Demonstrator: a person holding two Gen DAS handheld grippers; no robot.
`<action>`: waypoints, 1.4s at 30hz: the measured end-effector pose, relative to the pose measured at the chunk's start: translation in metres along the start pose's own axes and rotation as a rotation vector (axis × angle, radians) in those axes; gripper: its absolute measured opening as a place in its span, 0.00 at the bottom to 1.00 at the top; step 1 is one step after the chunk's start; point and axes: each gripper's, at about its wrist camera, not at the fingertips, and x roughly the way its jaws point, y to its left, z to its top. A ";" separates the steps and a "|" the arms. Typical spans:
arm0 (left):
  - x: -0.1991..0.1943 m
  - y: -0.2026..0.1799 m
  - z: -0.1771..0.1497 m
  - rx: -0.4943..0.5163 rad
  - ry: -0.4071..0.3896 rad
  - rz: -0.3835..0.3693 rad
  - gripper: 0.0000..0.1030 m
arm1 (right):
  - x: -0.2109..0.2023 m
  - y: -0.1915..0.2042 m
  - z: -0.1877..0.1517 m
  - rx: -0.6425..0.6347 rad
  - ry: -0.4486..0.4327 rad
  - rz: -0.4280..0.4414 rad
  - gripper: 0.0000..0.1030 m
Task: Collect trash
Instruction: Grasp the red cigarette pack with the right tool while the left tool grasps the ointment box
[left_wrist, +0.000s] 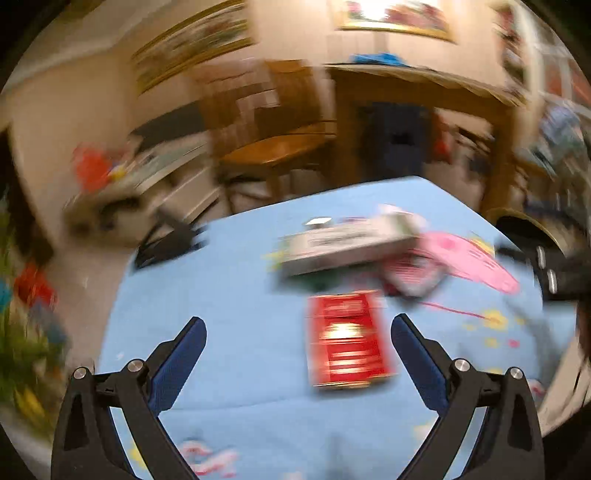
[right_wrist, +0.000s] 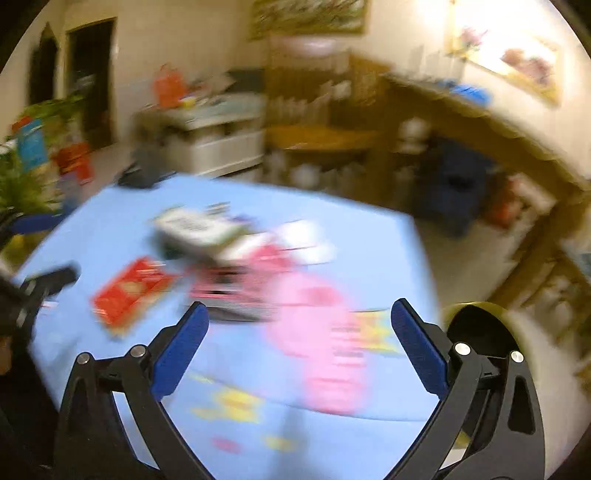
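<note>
Both views are motion-blurred. A table with a light blue cloth (left_wrist: 236, 302) (right_wrist: 110, 206) carries the trash. A red packet (left_wrist: 347, 343) (right_wrist: 127, 291) lies flat just ahead of my left gripper (left_wrist: 298, 334), which is open with nothing between its blue pads. Behind it lie a white and green box (left_wrist: 347, 247) (right_wrist: 192, 229), a red-striped wrapper (left_wrist: 413, 273) and a pink wrapper (left_wrist: 469, 258) (right_wrist: 317, 332). My right gripper (right_wrist: 300, 319) is open and empty above the pink wrapper. The other gripper (right_wrist: 44, 284) shows at the left edge of the right wrist view.
A dark round bin with a yellow rim (right_wrist: 480, 332) (left_wrist: 528, 229) stands beside the table on the right. Behind the table are a wooden chair (left_wrist: 280, 144), wooden shelving (right_wrist: 461, 122), a white cabinet (right_wrist: 218, 147) and green plants (right_wrist: 26, 181).
</note>
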 end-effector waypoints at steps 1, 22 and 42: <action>0.000 0.018 -0.002 -0.039 -0.003 0.011 0.94 | 0.012 0.010 0.003 0.023 0.040 0.059 0.95; 0.001 0.109 -0.020 -0.263 -0.052 -0.016 0.94 | 0.095 0.182 0.009 0.082 0.285 0.000 0.66; 0.138 -0.055 0.076 0.968 0.076 -0.518 0.92 | 0.009 -0.031 -0.054 0.475 0.219 0.377 0.61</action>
